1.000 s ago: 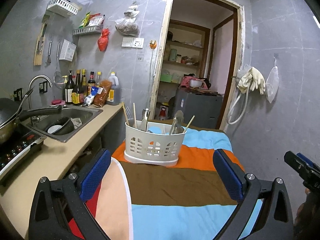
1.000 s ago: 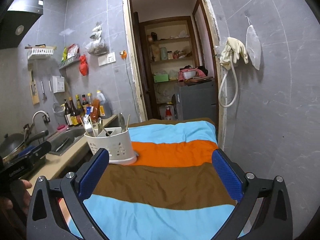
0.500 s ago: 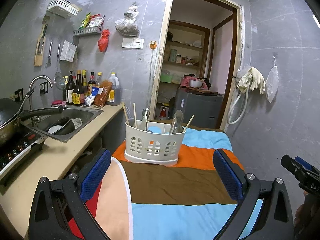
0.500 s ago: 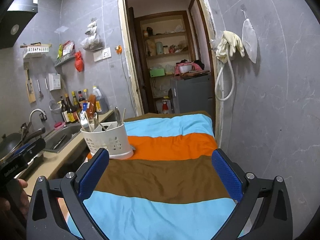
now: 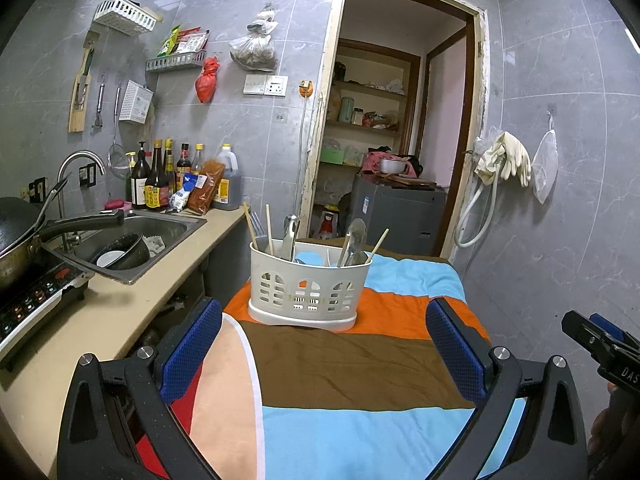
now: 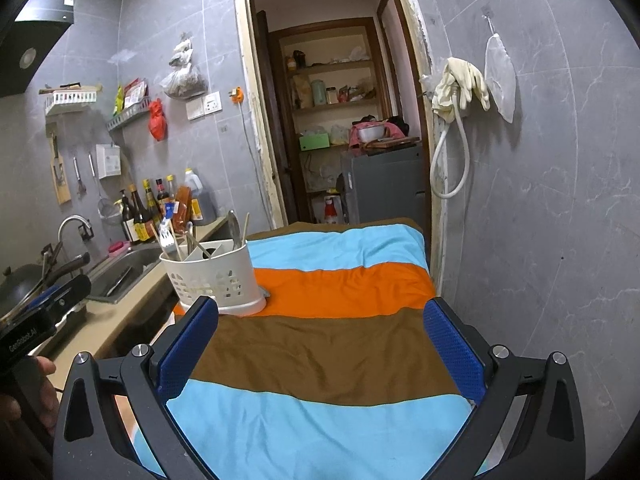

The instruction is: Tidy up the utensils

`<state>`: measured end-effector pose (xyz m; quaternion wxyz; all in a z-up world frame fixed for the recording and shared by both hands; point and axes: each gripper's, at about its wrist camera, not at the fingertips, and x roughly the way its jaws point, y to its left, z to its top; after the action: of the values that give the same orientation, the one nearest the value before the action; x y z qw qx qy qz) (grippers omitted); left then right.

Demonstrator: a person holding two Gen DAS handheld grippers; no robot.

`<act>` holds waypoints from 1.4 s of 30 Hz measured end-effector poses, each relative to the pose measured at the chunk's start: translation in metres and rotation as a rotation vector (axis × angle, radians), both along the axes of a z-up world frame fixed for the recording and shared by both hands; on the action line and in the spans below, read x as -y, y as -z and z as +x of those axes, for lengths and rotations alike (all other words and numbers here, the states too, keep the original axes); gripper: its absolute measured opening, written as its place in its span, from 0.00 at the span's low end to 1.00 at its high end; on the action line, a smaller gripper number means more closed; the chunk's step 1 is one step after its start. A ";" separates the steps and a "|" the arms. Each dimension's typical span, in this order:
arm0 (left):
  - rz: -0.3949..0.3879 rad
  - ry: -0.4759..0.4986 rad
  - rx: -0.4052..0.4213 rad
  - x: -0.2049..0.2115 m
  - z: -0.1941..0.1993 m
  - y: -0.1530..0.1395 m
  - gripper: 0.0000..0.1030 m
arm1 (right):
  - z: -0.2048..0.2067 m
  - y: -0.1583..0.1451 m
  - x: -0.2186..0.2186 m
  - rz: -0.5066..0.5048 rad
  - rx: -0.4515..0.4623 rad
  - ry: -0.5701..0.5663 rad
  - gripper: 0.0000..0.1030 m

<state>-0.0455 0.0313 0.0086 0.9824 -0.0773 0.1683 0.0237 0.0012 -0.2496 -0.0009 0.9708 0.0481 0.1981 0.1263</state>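
A white slotted utensil caddy (image 5: 306, 292) stands on the orange stripe of a striped cloth (image 5: 352, 364); the right wrist view shows the same caddy (image 6: 214, 278) at left. In it stand chopsticks (image 5: 251, 226), a fork (image 5: 261, 230) and metal spoons (image 5: 354, 240). My left gripper (image 5: 323, 350) hangs open in front of the caddy, nothing between its blue pads. My right gripper (image 6: 322, 350) is open too, over the brown stripe, to the right of the caddy. The right gripper's body (image 5: 600, 346) shows at the left view's right edge.
A counter (image 5: 132, 300) runs along the left with a sink (image 5: 132, 240) holding bowls, a wok (image 5: 16, 224) on a stove and several bottles (image 5: 160, 180). A grey tiled wall (image 6: 540, 240) lies close on the right. A doorway (image 5: 396, 140) opens behind the table.
The right wrist view has tilted and shifted a little, so the caddy sits slightly lower and nearer its left pad. The left gripper has barely moved. Both stay open and empty.
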 end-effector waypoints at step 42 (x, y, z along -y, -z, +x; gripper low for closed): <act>0.012 -0.004 -0.003 -0.001 0.003 0.006 0.97 | 0.002 0.002 0.000 -0.002 -0.007 -0.002 1.00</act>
<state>-0.0427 0.0326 0.0027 0.9826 -0.0715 0.1696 0.0266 0.0028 -0.2493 -0.0029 0.9700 0.0475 0.2018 0.1270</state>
